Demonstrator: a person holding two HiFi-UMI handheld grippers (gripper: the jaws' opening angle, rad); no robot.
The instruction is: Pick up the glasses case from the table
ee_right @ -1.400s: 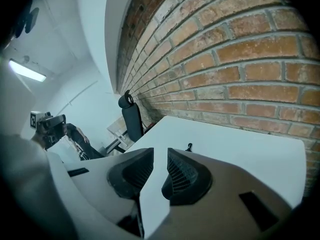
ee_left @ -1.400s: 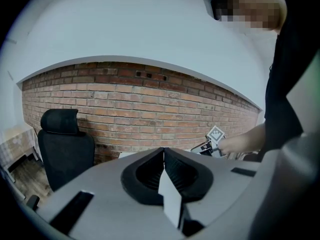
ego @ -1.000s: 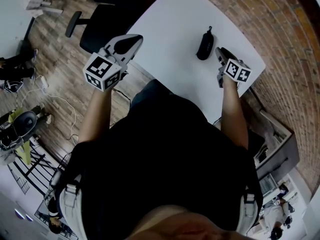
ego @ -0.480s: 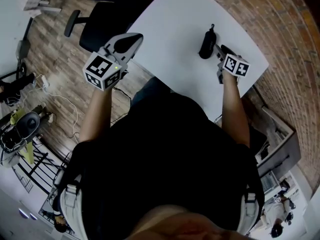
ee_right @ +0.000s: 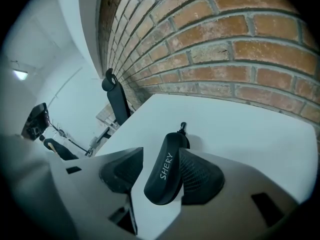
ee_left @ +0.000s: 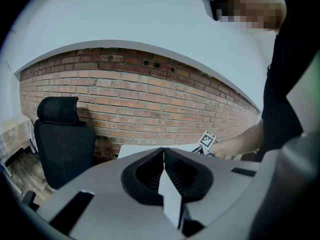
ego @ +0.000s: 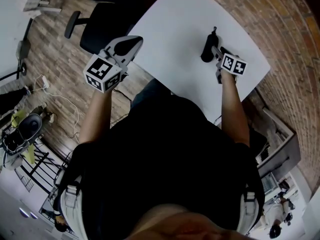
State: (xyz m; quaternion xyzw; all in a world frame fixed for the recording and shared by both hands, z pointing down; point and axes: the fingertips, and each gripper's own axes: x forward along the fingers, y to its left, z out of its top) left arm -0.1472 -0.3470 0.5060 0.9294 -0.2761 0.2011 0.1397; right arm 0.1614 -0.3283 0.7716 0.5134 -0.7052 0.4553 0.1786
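White table [ego: 167, 36] bears the glasses case [ee_right: 167, 170], which your right gripper [ee_right: 161, 156] straddles with jaws apart, ready to clamp, while your left gripper [ee_left: 163, 156] hangs closed, empty, at the table's edge.

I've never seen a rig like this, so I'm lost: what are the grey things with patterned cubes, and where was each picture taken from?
A person, not a robot, holds a grey two-jaw gripper in each hand. The head view comes from a camera on the person's head, looking down; each gripper view comes from a camera riding on that gripper. On the white table lies a black oblong glasses case. The right gripper has its jaws apart around the case, not clamped. The left gripper is shut and empty.
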